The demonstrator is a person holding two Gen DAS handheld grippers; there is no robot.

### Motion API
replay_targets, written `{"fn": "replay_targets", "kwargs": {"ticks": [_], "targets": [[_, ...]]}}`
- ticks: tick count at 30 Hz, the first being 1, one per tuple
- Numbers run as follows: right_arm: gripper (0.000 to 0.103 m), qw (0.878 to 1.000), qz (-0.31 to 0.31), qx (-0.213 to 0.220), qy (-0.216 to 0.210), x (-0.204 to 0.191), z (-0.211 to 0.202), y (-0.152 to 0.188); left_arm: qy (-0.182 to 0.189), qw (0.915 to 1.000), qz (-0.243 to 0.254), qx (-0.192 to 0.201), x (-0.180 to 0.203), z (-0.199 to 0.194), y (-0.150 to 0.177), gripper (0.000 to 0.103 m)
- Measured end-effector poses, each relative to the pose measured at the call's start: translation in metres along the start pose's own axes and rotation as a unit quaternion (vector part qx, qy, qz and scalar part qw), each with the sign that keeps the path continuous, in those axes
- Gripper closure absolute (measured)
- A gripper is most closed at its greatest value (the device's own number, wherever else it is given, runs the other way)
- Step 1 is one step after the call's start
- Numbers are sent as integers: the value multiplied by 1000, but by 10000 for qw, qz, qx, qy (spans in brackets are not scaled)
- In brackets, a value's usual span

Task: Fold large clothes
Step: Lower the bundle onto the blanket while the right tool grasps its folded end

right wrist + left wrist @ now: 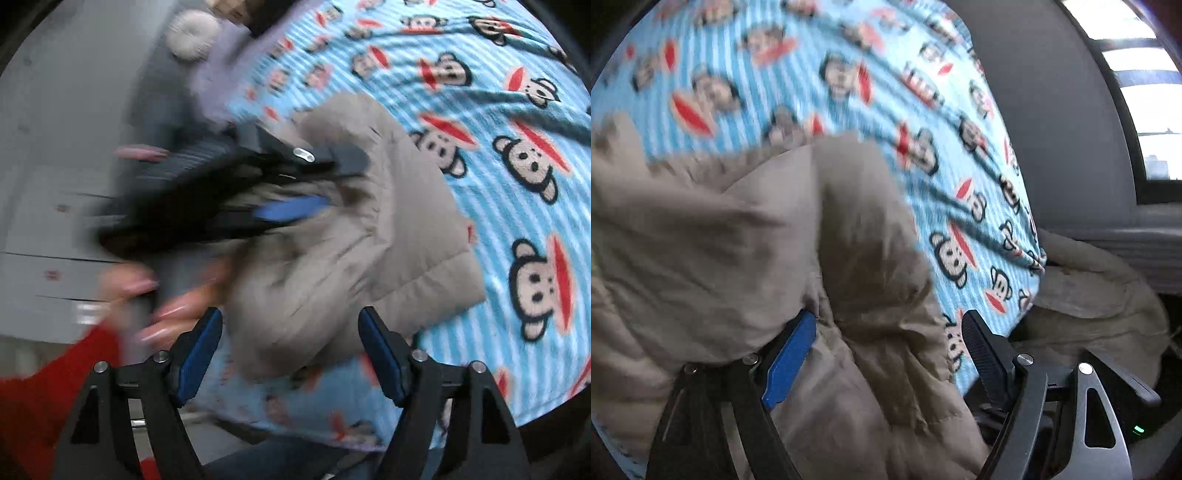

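Note:
A bulky taupe padded coat [738, 240] lies bunched on a blue striped blanket [849, 44] printed with monkey faces. In the left wrist view my left gripper [886, 354] stands wide open. Coat fabric fills the gap between its jaws and drapes over the blue pad [790, 358]; the black pad [982, 354] is clear of it. The right wrist view shows the folded coat [388, 229] with the left gripper [325, 184] reaching onto it from the left. My right gripper [291, 350] hangs open above the coat's near edge, holding nothing.
The blanket [480, 110] covers a bed. A grey wall [1052, 110] and a window [1152, 110] stand to its right. More beige cloth [1089, 288] lies off the blanket's edge. A hand [166, 314] with a red sleeve [55, 376], grey drawers [44, 266] and a round cushion [192, 33] are at left.

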State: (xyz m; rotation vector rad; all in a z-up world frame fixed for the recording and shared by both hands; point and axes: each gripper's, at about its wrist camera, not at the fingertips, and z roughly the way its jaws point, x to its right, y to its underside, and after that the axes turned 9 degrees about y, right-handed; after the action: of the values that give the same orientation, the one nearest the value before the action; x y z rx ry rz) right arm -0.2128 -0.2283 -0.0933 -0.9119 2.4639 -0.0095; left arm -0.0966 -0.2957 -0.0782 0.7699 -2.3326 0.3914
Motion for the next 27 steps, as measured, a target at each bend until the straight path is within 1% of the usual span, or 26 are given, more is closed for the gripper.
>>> {"fn": "replay_targets", "kwargs": {"ticks": [1, 2, 3, 4, 5, 6, 7, 8, 10, 12, 14, 15, 17, 18, 20, 23, 25, 26, 27], "targets": [[79, 9996, -33, -43, 270, -1, 10, -3, -155, 9996, 148, 185, -10, -12, 0, 22], [80, 9987, -13, -35, 499, 0, 16, -5, -454, 9970, 356, 507, -6, -29, 3, 22], [80, 9983, 23, 16, 589, 3, 17, -4, -915, 9892, 577, 988, -5, -55, 9, 22], [81, 9979, 55, 21, 647, 7, 18, -3, -1270, 9805, 676, 1336, -8, -73, 14, 22], [81, 9973, 85, 10, 735, 12, 19, 0, -1640, 9701, 697, 1646, -17, -88, 17, 22], [81, 9967, 95, 2, 804, 17, 19, 3, -1984, 9600, 635, 1872, -30, -100, 21, 22], [81, 9961, 87, -31, 883, 23, 19, 6, -2168, 9546, 560, 1965, -41, -107, 23, 22], [81, 9955, 98, -74, 941, 28, 21, 8, -2401, 9494, 358, 1994, -64, -111, 23, 22], [81, 9952, 197, -146, 948, 36, 23, 9, -2417, 9511, 43, 1924, -95, -112, 21, 22], [81, 9951, 243, -167, 948, 43, 27, 11, -2296, 9536, -136, 1945, -110, -97, 11, 21], [81, 9945, 177, -138, 1021, 46, 32, 11, -2420, 9497, 29, 1989, -106, -78, 1, 21], [81, 9940, 162, -127, 1075, 46, 30, 13, -2547, 9451, 176, 2038, -99, -62, -8, 21], [81, 9927, 172, -88, 1187, 54, 27, 17, -2627, 9416, 313, 2083, -90, -44, -17, 21], [81, 9924, 207, -81, 1212, 57, 28, 16, -2650, 9416, 354, 2047, -84, -30, -26, 21], [81, 9913, 344, -88, 1265, 68, 24, 13, -2611, 9440, 383, 1981, -78, -13, -39, 21], [79, 9898, 507, -149, 1326, 77, 7, 9, -2652, 9450, 447, 1862, -70, 4, -51, 21], [79, 9878, 502, 121, 1467, 75, -20, 5, -2678, 9452, 426, 1819, -71, 9, -53, 21], [79, 9861, 424, 412, 1551, 70, -39, 2, -2673, 9455, 411, 1815, -72, 9, -54, 21], [79, 9856, 345, 605, 1541, 66, -51, 0, -2667, 9458, 392, 1812, -73, 9, -54, 21]]}}
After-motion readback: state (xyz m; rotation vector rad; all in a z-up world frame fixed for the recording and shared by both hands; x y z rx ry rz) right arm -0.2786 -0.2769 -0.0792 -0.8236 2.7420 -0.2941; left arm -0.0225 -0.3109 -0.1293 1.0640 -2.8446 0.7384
